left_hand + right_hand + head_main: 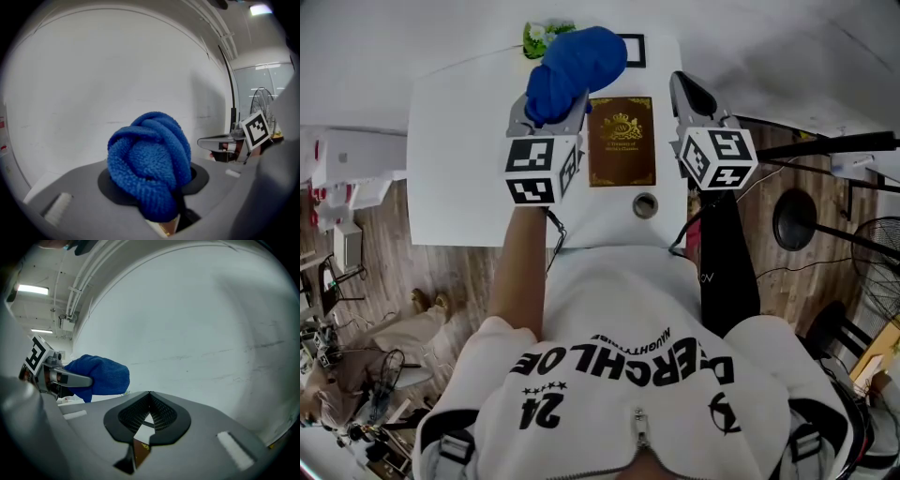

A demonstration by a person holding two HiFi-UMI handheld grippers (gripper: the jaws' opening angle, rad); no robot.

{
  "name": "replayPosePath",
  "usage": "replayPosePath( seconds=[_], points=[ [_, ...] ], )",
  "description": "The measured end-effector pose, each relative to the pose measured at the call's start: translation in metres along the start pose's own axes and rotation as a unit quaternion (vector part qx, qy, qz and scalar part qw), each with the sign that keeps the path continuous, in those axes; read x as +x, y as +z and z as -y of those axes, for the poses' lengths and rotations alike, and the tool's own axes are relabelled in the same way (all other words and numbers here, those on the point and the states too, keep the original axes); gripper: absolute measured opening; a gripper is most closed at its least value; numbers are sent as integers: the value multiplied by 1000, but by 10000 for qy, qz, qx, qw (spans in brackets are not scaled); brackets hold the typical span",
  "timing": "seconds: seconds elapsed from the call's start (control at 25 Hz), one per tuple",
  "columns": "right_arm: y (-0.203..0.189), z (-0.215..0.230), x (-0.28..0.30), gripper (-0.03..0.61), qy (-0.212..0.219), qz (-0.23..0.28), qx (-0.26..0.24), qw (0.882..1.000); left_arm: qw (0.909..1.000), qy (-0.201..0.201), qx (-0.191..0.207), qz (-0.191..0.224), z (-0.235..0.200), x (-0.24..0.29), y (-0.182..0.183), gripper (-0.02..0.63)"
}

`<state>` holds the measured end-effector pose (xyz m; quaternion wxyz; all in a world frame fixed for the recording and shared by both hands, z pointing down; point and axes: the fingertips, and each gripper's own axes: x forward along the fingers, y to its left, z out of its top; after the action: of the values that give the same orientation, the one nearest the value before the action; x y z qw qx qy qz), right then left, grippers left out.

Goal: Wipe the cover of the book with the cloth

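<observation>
A brown book (622, 141) with a gold crest lies flat on the white table (459, 159), and a sliver of it shows under the jaws (140, 452). My left gripper (550, 111) hovers just left of the book, shut on a bunched blue cloth (574, 64) that bulges up out of the jaws (150, 164). My right gripper (681, 84) hangs to the right of the book. Its jaws meet at the tip (149, 393) with nothing between them. The blue cloth (99, 375) also shows at the left of the right gripper view.
A small round metal cup (645, 205) sits on the table just in front of the book. A green plant (546, 36) and a black-framed item (632, 49) stand at the table's far edge by the white wall. Stands and cables crowd the floor on the right.
</observation>
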<state>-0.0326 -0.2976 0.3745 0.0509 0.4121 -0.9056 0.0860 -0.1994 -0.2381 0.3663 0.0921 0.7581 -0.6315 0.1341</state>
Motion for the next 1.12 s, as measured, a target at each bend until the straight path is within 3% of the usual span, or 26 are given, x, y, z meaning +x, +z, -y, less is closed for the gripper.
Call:
replayPosePath(
  seconds=[0.88,1.12],
  points=[
    [-2,-2,2,2,39,-31,-3,10000,10000,2,-35,-16,0,1,-1,241],
    [-6,2,-2,2,11,-74,4,10000,9996,-181,86,-190,16,14,-15,241]
  ],
)
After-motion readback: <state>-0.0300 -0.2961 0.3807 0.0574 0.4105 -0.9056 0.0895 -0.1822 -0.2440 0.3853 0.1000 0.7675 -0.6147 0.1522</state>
